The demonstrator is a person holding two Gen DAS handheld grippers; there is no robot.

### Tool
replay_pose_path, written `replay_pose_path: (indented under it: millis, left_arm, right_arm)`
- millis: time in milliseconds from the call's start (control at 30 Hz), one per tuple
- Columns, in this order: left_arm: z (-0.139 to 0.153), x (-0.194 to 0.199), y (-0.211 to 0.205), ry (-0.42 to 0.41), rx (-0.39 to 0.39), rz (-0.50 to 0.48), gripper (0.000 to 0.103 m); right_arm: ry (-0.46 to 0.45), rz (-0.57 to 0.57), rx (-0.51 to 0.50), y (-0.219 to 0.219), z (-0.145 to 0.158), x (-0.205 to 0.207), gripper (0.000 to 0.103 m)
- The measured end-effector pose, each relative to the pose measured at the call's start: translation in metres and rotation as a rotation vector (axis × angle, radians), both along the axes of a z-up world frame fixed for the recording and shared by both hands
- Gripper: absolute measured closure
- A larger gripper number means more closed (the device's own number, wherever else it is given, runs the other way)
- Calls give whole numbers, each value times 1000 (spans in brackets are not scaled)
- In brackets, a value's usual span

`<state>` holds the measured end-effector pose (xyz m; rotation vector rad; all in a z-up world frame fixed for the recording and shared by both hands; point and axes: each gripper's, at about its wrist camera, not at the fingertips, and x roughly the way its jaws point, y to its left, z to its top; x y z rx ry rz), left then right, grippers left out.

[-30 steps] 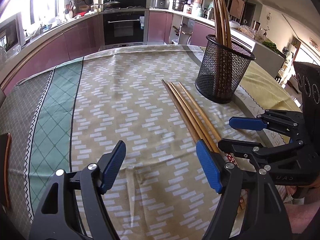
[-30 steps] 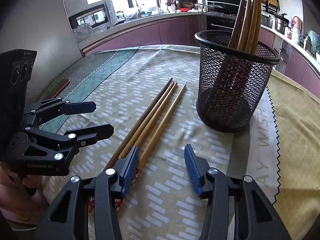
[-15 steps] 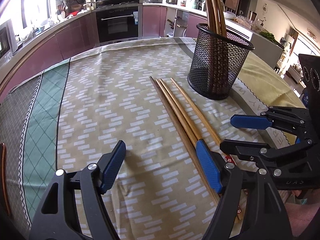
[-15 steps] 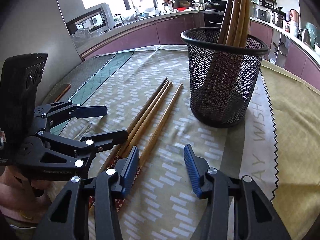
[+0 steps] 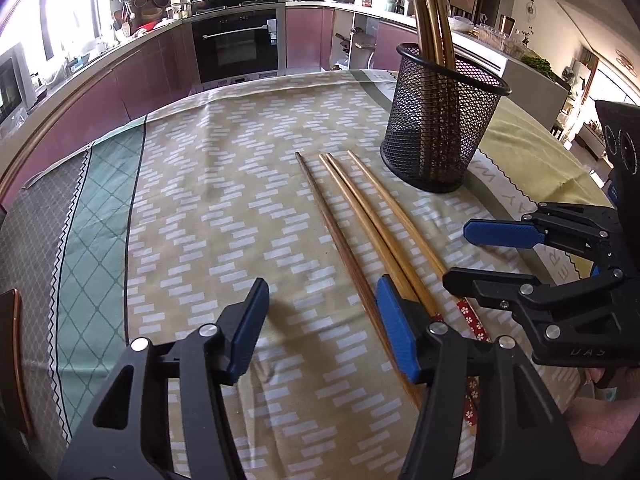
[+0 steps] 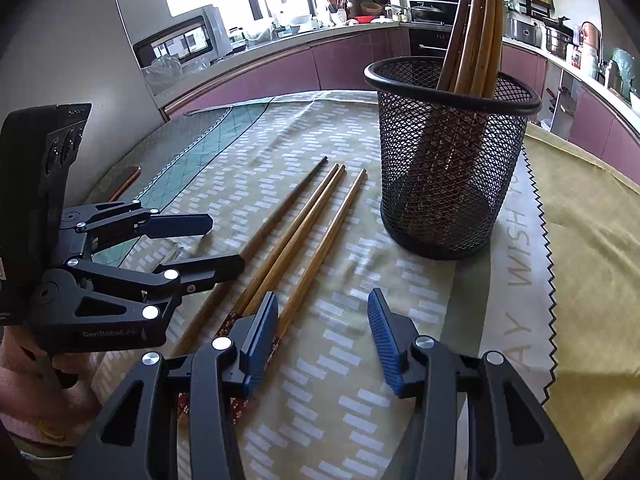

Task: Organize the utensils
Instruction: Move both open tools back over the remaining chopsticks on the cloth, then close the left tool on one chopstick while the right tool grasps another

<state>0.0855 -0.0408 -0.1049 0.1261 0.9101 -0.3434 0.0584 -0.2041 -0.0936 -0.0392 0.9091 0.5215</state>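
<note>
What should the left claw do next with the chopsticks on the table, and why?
Probably slide the left claw a little toward the darkest chopstick so it sits between the fingers. The jaws are closing, but only cloth lies between them; that stick passes just beside the inner finger. Four chopsticks lie flat, while others already stand in the mesh cup.

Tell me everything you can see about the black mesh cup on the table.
The black mesh cup is a round wire-mesh holder, apparently metal, with a solid rolled rim and a slight taper toward its base. It stands upright on the patterned tablecloth, beyond the tips of the four loose chopsticks and not touching them. Several wooden chopsticks stand inside, leaning on its rim. Nothing grips it.
</note>
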Motion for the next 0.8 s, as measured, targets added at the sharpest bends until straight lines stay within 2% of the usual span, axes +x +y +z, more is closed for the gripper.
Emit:
replay_pose_path:
  millis: [133,233,367,500,567,700,800]
  left_arm:
    - [-1,3,2,10,-12,-3,47]
    - [-3,7,-3,8,1,-4,53]
    - [-3,12,-8,2,13,-7,68]
    - [-3,16,-8,14,-17,-6,90]
    - [-3,15,-7,13,-26,1,91]
    - [-3,13,-2,21,-59,17,94]
    - [-3,11,3,25,-78,31,95]
  right_arm:
    - [-7,0,-13,4,0,3,58]
    - [-9,-1,-18,7,0,7,59]
    - [-19,-2,-40,12,-1,13,62]
    - [-8,-3,-31,12,-2,16,75]
    - [-5,-5,-25,11,-2,17,77]
    - [19,-13,19,5,-3,19,92]
    - [37,-23,56,0,-4,19,94]
